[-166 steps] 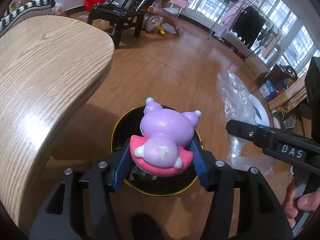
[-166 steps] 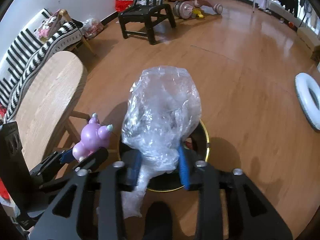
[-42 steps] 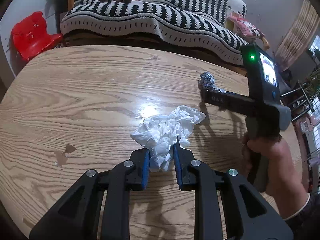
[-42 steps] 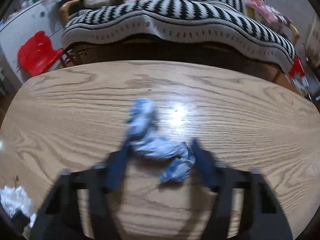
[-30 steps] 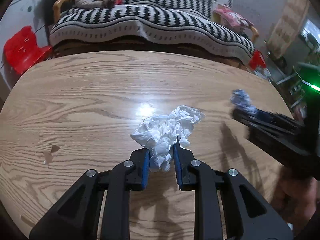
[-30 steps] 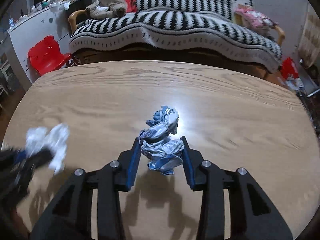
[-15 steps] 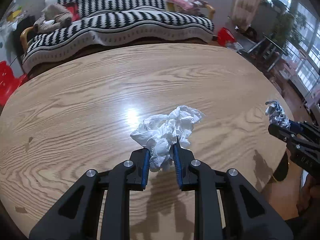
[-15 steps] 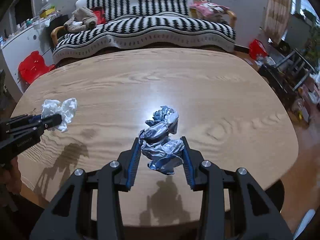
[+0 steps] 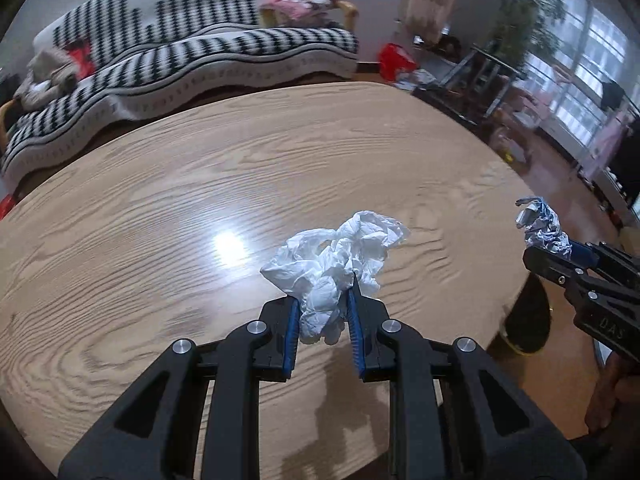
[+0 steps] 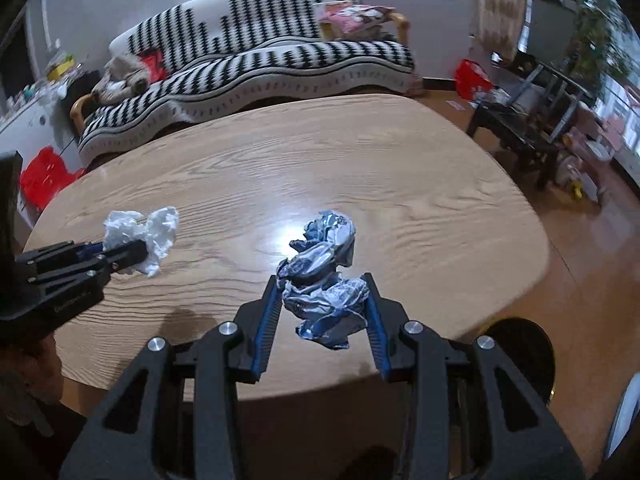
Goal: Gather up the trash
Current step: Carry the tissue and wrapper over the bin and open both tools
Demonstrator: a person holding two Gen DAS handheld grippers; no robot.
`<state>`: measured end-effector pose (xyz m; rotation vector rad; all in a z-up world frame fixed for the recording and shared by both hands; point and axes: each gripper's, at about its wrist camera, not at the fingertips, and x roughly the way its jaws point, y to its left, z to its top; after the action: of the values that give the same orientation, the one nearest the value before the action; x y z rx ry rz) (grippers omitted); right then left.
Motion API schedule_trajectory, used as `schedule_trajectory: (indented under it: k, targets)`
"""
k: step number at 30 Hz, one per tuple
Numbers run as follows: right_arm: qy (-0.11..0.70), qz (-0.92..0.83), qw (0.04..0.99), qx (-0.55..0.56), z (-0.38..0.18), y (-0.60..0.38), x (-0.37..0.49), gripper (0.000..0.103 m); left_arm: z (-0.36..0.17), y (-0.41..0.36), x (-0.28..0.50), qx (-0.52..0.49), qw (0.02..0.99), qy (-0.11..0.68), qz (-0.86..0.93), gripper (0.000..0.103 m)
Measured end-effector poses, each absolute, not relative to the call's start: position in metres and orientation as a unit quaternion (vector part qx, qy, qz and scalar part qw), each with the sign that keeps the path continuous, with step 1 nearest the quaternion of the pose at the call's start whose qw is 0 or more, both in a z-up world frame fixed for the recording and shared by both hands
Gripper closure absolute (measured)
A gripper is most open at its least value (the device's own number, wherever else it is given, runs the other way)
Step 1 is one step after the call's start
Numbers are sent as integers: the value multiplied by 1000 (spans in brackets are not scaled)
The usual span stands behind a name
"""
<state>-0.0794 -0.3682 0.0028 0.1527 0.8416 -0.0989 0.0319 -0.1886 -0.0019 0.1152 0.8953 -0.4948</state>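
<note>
left gripper (image 9: 322, 308) gripping white tissue (image 9: 340, 256), right gripper (image 10: 324, 300) gripping foil wrapper (image 10: 324, 276)

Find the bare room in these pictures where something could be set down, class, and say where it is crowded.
The whole table top is bare, from the sofa side to the near edge. Trash is off it: left gripper holds the tissue, right gripper the wrapper. Crowded: the floor right, round the bin.
</note>
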Motion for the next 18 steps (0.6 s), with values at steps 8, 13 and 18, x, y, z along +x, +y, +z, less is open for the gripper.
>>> schedule_trajectory:
  k: [8,13,18]
  targets:
    - [395,-133,898,140,5,-472,-133,63,-5,-297,-1,74,847,414,-326,83]
    - [398,-192,878,184,-8,-535,-172,63,-14,-363,-23,75,817,421,-388,82]
    - [393,-242,855,236,-26,-592,-207,63,-34,-420,-35,88,790,433,-424,82]
